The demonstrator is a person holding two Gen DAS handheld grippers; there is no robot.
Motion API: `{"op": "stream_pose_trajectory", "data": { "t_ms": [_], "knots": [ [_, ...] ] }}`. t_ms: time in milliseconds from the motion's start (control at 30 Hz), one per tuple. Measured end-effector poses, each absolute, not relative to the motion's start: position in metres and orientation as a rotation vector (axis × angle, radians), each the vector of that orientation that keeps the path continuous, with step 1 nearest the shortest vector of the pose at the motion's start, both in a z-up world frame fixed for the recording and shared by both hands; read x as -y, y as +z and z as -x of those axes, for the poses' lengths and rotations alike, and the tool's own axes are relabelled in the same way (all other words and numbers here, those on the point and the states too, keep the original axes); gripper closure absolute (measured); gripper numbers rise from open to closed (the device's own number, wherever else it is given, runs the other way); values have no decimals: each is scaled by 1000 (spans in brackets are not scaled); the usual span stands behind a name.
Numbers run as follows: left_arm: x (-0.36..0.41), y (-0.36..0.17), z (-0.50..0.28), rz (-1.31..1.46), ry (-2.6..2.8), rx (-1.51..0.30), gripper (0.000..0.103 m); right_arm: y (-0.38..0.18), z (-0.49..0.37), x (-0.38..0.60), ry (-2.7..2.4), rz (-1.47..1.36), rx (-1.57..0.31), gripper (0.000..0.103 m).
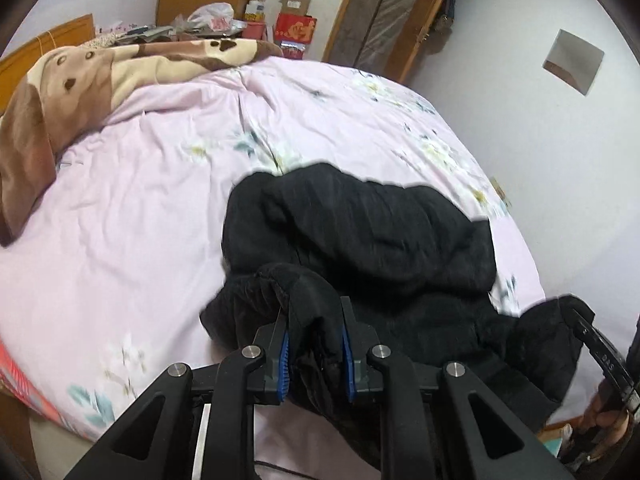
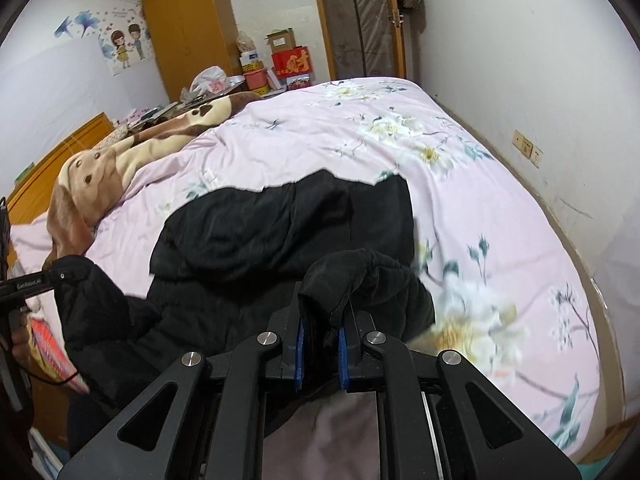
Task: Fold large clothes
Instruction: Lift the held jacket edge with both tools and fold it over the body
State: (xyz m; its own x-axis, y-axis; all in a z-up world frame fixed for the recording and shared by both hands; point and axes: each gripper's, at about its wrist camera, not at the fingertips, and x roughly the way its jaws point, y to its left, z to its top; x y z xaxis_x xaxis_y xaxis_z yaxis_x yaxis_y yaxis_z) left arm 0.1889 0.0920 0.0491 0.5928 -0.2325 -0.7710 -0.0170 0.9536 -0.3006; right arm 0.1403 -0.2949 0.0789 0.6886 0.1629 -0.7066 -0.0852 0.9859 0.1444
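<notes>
Each hand-held gripper, left (image 1: 314,350) and right (image 2: 320,350), pinches the near edge of the black padded jacket (image 1: 360,224) on the bed (image 1: 140,200), so both should carry it forward level and together.

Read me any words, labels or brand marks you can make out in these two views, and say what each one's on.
"GenRobot.AI": on the left hand-held gripper, seen from the right wrist.
"DAS": on the right hand-held gripper, seen from the left wrist.
"财": gold character on the red box.
Wall poster lettering and carton labels: too small to read.
</notes>
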Motion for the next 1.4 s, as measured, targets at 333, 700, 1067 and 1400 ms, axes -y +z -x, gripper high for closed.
{"op": "stream_pose_trajectory", "data": {
  "t_ms": [333,700,1067,1400],
  "knots": [
    [-104,45,-290,341,-73,-997,80,84,-237,298,106,-121,-876,91],
    [-139,14,-379,443,-6,-1070,69,65,-349,306,26,-186,-1044,90],
    [-180,17,-389,427,-13,-930,46,51,-390,322,36,-215,-1105,79],
    [-158,-29,-383,383,-116,-1011,38,86,-410,343,119,-391,-1044,37]
  ]
}}
